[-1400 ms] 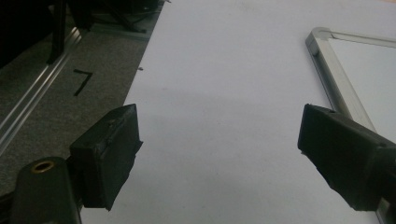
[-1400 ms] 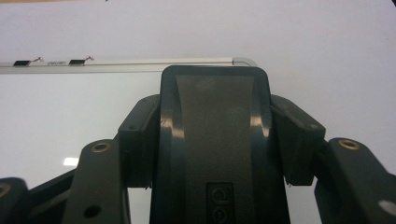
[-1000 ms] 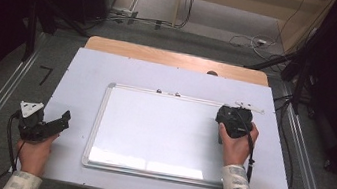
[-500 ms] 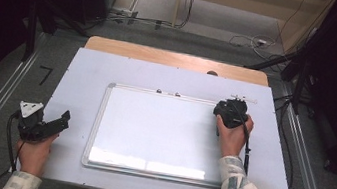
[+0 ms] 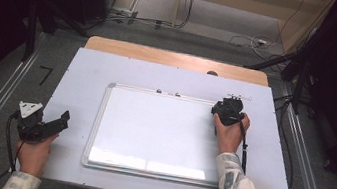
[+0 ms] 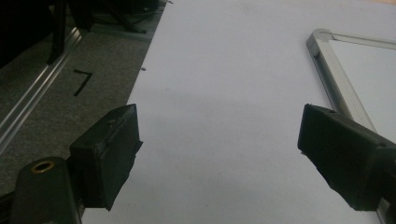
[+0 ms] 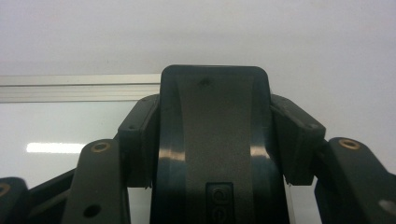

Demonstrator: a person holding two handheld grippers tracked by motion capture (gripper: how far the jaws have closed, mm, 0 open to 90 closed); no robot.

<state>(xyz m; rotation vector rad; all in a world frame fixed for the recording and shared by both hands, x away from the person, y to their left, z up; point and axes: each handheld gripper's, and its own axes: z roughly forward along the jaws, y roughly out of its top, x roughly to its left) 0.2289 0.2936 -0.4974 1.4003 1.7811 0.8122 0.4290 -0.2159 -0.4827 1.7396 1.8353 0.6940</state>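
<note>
High view: we find the right gripper (image 5: 227, 112) at the whiteboard's (image 5: 151, 127) upper right corner; the board looks unmarked, so wiping seems barely begun.

Left gripper view: the left gripper (image 6: 219, 154) is spread, holding nothing.

Right gripper view: its jaws pinch a dark eraser (image 7: 215, 140) above the frame.

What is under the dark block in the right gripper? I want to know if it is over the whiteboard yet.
Under the eraser lie the whiteboard and its top frame rail. The right gripper hides whether it touches the board.
</note>
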